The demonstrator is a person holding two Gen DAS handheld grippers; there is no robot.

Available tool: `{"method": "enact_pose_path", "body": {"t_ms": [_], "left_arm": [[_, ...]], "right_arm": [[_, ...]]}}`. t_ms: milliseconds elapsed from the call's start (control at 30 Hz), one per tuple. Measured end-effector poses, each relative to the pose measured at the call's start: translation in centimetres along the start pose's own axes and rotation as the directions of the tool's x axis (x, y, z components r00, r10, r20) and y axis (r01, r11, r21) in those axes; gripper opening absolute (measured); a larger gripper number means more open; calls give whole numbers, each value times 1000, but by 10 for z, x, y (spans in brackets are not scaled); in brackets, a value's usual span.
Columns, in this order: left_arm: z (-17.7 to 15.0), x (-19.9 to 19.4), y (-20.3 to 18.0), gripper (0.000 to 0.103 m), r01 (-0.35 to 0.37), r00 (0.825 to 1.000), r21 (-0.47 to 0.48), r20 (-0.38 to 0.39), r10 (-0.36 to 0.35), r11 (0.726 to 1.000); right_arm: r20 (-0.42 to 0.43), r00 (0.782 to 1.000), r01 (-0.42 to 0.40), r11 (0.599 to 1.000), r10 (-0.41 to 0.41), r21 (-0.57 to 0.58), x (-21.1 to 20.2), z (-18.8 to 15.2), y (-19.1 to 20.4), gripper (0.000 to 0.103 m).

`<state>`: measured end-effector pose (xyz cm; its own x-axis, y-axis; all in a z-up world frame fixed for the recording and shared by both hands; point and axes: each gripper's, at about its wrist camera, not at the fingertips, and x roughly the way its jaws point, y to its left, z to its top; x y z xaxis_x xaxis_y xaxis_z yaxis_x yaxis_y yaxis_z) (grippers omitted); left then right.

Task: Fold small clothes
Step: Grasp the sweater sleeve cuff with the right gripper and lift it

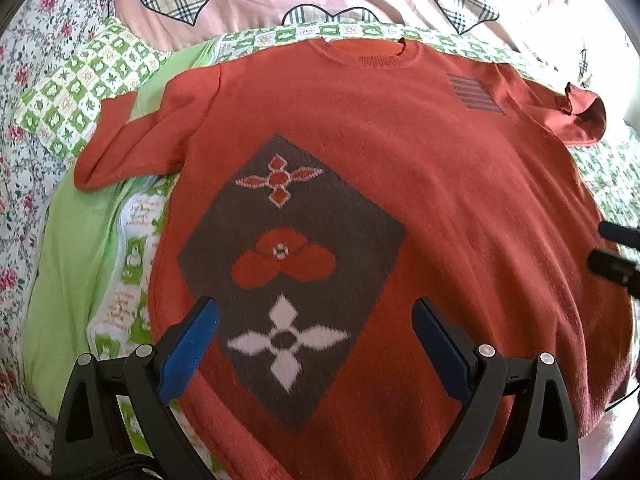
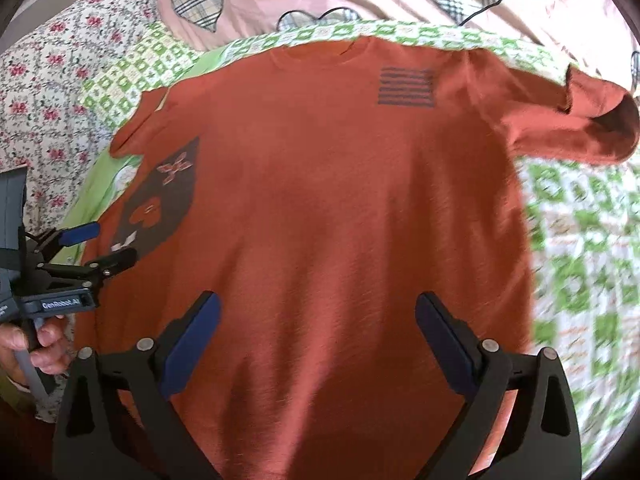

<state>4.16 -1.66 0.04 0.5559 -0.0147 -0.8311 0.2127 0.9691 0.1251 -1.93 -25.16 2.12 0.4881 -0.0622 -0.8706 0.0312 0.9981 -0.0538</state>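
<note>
Both hand-held grippers, left [image 1: 316, 316] and right [image 2: 318, 312], hover with jaws spread wide above the orange sweater [image 1: 400, 184], collar at twelve o'clock, lying flat on the bed [image 2: 580, 240].

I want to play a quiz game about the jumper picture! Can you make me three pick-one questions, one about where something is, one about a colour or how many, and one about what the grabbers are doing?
1. Where is the striped patch on the orange sweater?
A. Near the collar, up on the chest
B. On the bottom hem
C. On a sleeve cuff

2. How many flower shapes sit in the dark diamond?
A. One
B. Three
C. Five

3. How is the left gripper right now?
A. Shut on a sleeve
B. Open, holding nothing
C. Shut on the collar

Answers:
1. A, the dark stripes lie just below the neckline, off to one side.
2. B, there is one outlined flower, one orange flower and one white flower.
3. B, its blue fingers stand wide apart with only the sweater lying beyond them; the right gripper is open too.
</note>
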Motion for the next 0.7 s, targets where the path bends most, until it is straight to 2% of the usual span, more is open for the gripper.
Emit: {"method": "enact_pose_path", "body": {"t_ms": [167, 367, 567, 700], "left_arm": [[16, 7, 6, 98, -4, 1000, -15, 6, 4, 1000], [29, 18, 6, 98, -11, 1000, -21, -7, 11, 1000], [32, 33, -6, 98, 1, 999, -10, -38, -1, 1000], [35, 41, -13, 98, 2, 999, 0, -52, -2, 1000]], "right_arm": [[-3, 998, 68, 997, -68, -22, -5, 23, -39, 86], [41, 984, 178, 983, -176, -49, -20, 71, -103, 86], [76, 944, 326, 942, -321, -74, -30, 132, -176, 86], [65, 909, 417, 894, -412, -163, -24, 168, -214, 86]]}}
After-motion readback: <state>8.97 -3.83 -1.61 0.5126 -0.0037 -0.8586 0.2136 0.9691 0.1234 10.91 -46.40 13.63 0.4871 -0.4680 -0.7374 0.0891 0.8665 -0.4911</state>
